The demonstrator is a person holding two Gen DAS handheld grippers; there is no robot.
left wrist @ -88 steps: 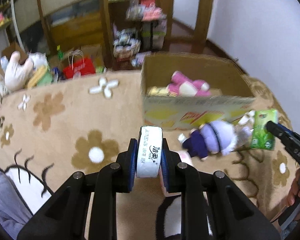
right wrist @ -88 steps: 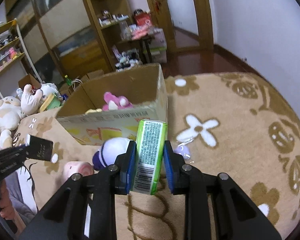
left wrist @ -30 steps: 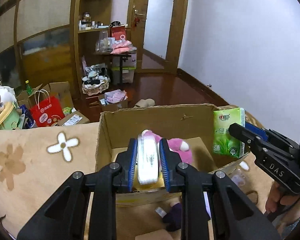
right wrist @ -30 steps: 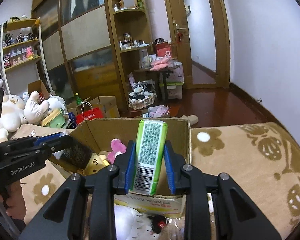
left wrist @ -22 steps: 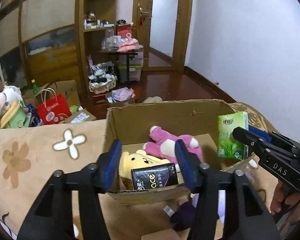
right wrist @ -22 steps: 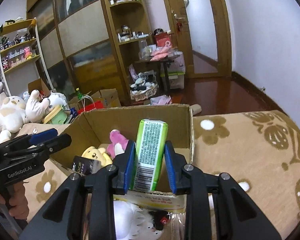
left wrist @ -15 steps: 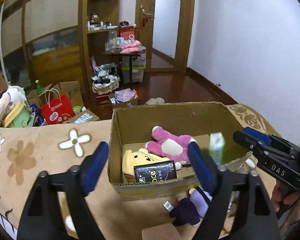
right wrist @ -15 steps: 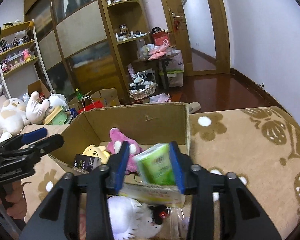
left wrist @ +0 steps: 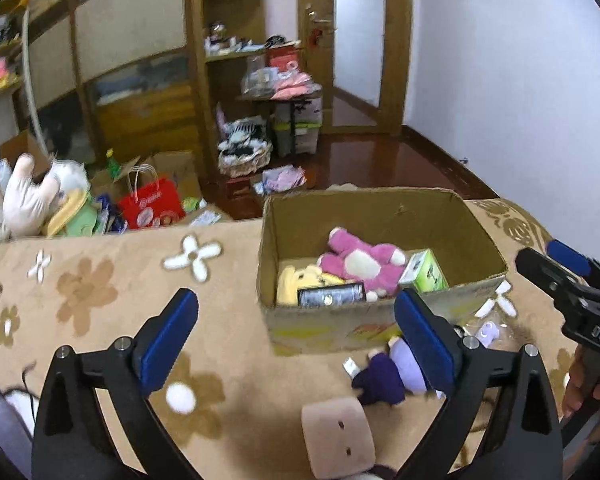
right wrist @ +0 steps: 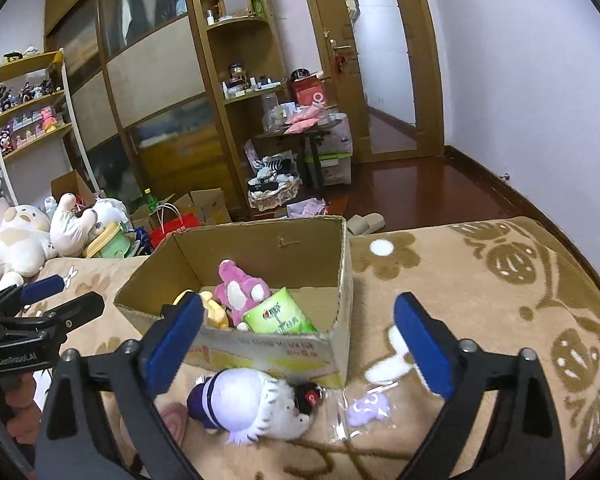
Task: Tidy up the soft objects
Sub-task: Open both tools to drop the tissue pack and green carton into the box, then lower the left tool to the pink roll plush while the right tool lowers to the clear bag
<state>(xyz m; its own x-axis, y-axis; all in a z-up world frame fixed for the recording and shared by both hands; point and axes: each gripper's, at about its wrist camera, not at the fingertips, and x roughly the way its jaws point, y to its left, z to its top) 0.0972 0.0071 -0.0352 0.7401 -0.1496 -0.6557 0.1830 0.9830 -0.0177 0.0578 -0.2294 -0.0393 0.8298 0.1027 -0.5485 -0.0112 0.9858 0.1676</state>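
— Two grippers, left gripper (left wrist: 296, 330) and right gripper (right wrist: 298, 338): we log both jaws spread wide, just opened, nothing between them.

— Contents of the cardboard box (right wrist: 284, 246) on the flowered blanket (right wrist: 480, 280)?

— Green tissue pack (right wrist: 278, 316), black tissue pack (left wrist: 331, 295), pink plush (left wrist: 360, 262); purple doll (right wrist: 244, 406) outside, against its front wall.

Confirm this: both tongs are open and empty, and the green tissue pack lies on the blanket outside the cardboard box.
Wrong place. The green tissue pack lies inside the cardboard box, beside the pink plush, as the right wrist view shows. Both the left tongs and right tongs are open and empty.
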